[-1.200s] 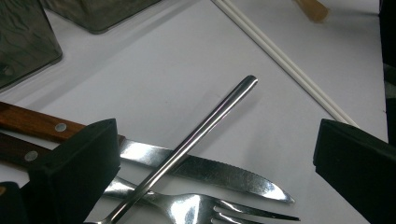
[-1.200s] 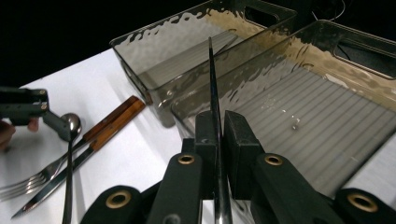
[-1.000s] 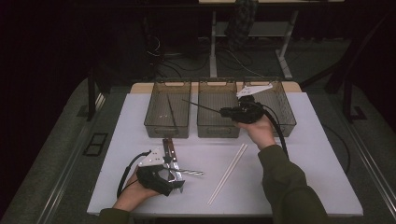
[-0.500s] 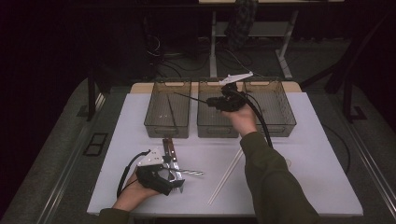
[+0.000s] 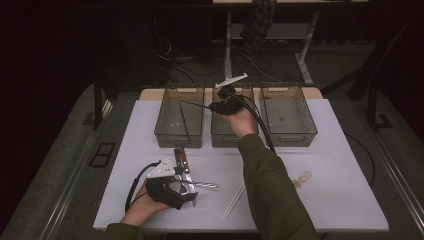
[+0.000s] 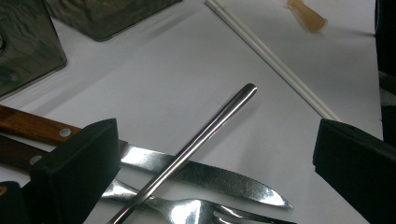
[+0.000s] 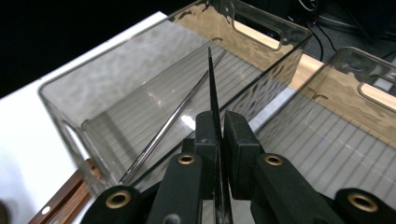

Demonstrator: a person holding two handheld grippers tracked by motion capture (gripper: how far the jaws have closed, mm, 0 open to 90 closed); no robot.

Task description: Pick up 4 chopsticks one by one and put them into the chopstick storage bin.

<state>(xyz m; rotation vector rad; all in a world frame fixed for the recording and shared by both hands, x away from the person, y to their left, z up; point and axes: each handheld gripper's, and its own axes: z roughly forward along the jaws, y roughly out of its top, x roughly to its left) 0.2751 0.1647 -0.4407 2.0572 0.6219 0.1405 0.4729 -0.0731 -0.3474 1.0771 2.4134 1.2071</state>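
Note:
My right gripper (image 5: 214,106) (image 7: 217,128) is shut on a thin black chopstick (image 5: 192,104) (image 7: 212,88), held in the air above the middle bin (image 5: 227,135). The stick points left over the left bin (image 5: 165,132) (image 7: 60,79), where another dark chopstick (image 5: 182,122) (image 7: 173,121) lies slanted. My left gripper (image 5: 187,192) (image 6: 212,156) rests on the table near the front, jaws wide open. Between them lie a metal chopstick (image 6: 205,133) (image 5: 205,184), a wooden-handled knife (image 6: 205,179) (image 5: 181,160) and a fork (image 6: 187,212).
A third clear bin (image 5: 287,112) stands at the right of the row. A pair of white chopsticks (image 5: 234,200) (image 6: 275,63) lies on the white table, and a small brownish object (image 5: 302,177) (image 6: 306,16) sits further right.
My right gripper has carried the black chopstick leftward, from over the right bin to over the middle one. The left gripper has stayed put.

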